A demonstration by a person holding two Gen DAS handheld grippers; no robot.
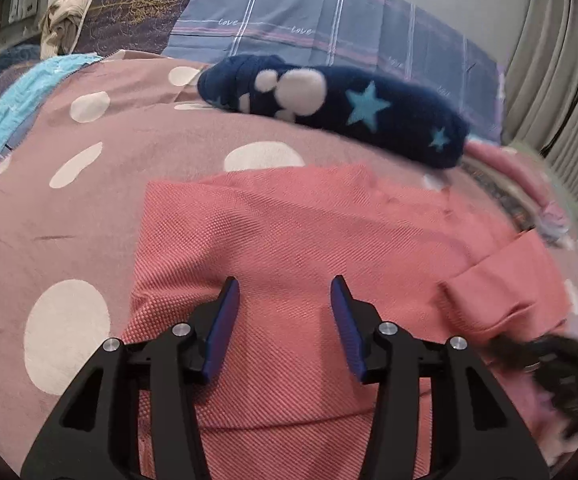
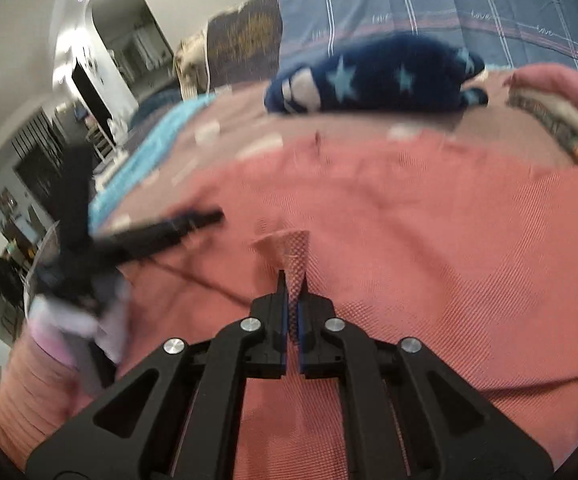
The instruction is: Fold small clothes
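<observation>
A coral waffle-knit garment (image 1: 289,220) lies spread on the bed and fills the lower half of both views. My left gripper (image 1: 285,280) hovers over its middle, open, with only flat fabric under its blue pads. My right gripper (image 2: 293,276) is shut on a small raised pinch of the coral garment (image 2: 409,220) that stands up between its tips. The right wrist view is smeared by motion. Each gripper shows in the other's view only as a blurred black shape at the edge.
A navy fleece piece with light blue stars (image 1: 349,104) lies beyond the coral garment. A pile of folded clothes (image 1: 521,184) sits at the right. The bedspread (image 1: 89,160) is dusty pink with white dots. A blue plaid pillow (image 1: 309,12) and teal cloth (image 1: 17,100) lie behind.
</observation>
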